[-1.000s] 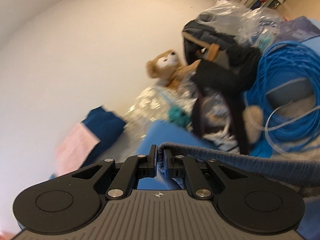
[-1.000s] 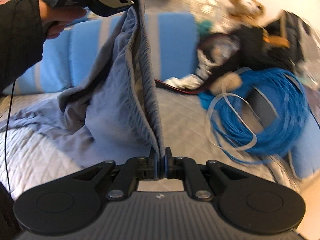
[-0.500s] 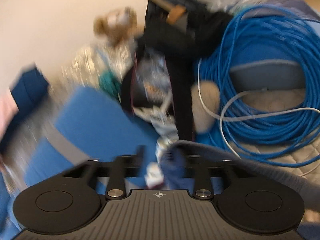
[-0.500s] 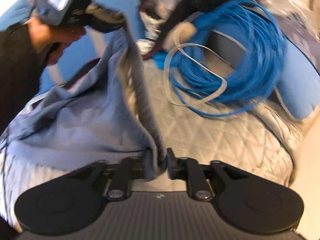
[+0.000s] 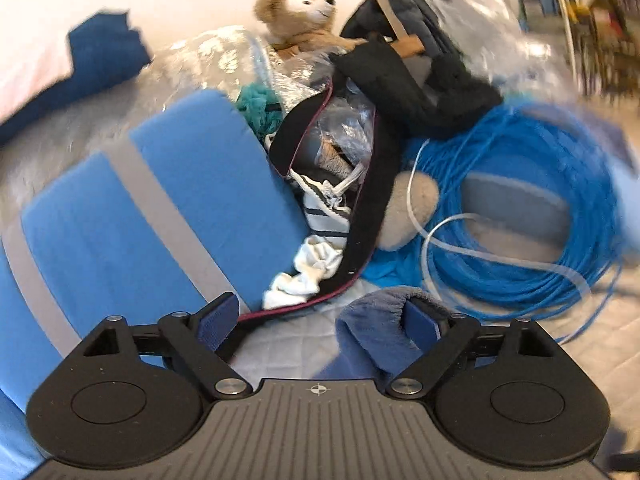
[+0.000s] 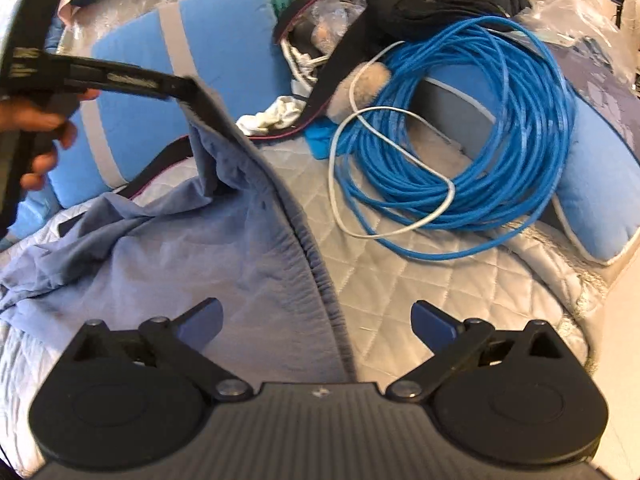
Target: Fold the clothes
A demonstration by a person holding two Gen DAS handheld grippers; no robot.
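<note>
A grey-blue garment [image 6: 224,248] lies on the quilted bed [image 6: 420,280], its ribbed hem running from my right gripper up to the left one. My right gripper [image 6: 316,320] is open above that hem and holds nothing. My left gripper [image 5: 320,316] is open too; a fold of the garment [image 5: 380,328] hangs over its right finger. In the right wrist view the left gripper [image 6: 120,78] is at upper left, with the cloth draped from its tip.
A big coil of blue cable [image 6: 480,120] lies on the bed to the right. Blue pillows [image 5: 160,208], a black bag [image 5: 360,184], white socks [image 5: 308,276], plastic bags and a teddy bear [image 5: 304,12] crowd the far side.
Both grippers have opened. They were shut on the garment's hem and held it up; the garment has dropped onto the bed, one fold still on the left finger.
</note>
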